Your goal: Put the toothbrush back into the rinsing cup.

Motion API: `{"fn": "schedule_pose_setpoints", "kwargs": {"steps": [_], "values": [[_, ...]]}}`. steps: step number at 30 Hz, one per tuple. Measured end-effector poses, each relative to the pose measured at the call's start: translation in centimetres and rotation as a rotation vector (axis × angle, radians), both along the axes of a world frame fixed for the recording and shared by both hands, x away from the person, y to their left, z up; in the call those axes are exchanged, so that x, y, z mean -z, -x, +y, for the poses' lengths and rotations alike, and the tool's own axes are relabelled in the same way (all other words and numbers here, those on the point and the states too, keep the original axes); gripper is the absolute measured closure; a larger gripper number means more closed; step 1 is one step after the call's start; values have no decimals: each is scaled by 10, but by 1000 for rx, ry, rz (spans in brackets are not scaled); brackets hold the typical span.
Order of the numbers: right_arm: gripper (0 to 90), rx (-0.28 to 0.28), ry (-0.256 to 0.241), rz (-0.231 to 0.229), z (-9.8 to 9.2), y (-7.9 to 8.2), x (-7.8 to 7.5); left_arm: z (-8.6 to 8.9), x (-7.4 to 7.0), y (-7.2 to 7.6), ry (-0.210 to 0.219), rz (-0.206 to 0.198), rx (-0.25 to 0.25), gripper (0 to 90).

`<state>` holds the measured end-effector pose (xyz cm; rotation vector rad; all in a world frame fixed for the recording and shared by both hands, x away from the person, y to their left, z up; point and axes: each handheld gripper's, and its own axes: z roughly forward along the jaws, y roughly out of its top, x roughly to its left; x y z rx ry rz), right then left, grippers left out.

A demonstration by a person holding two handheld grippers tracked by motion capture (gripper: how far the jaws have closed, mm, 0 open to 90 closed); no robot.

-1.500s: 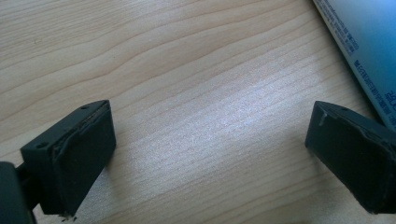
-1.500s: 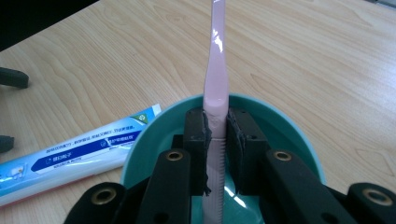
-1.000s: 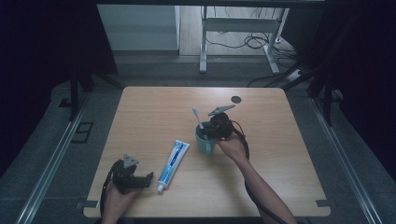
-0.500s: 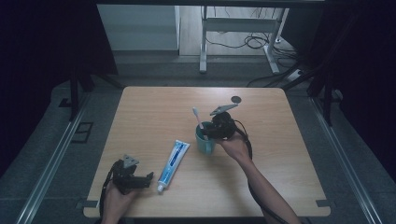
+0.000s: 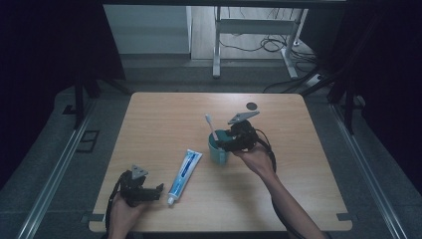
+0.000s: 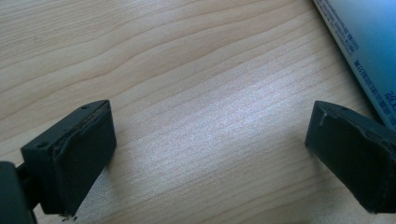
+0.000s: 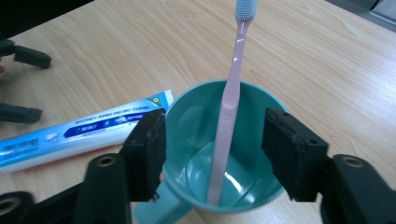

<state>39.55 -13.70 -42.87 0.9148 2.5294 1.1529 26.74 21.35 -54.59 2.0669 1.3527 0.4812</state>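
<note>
Probably a lab or test room: bare wooden table between dark curtains, floor rails alongside, loose cables under a metal desk frame behind.

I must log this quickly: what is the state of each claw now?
Left claw: open, holding nothing, over bare table.
Right claw: open, above the cup, holding nothing.

left hand-held gripper jaws wide apart, right hand-held gripper spread
</note>
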Motion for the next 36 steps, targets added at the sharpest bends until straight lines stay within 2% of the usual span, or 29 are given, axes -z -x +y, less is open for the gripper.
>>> {"fn": "schedule_pose_setpoints", "kwargs": {"steps": [5, 9, 14, 19, 25, 30, 36], "values": [[329, -8, 4, -14, -10, 7, -2, -1, 0, 0, -1, 0, -7, 19], [255, -14, 9, -26, -18, 12, -3, -1, 0, 0, -3, -1, -6, 19], [174, -11, 38, -46, -24, 17, -3, -1, 0, -1, -3, -2, -3, 19], [138, -11, 49, -70, -32, 24, -3, -2, 0, -1, -7, 6, 20, 0], [92, -12, 46, -78, -40, 32, -2, -2, 0, -1, -5, 6, 20, 0], [1, -7, 84, -93, -44, 38, 1, -2, 0, 0, -2, 4, 15, 0], [0, -5, 115, -93, -47, 45, 5, -3, 0, 0, 0, 5, 12, 0]]}}
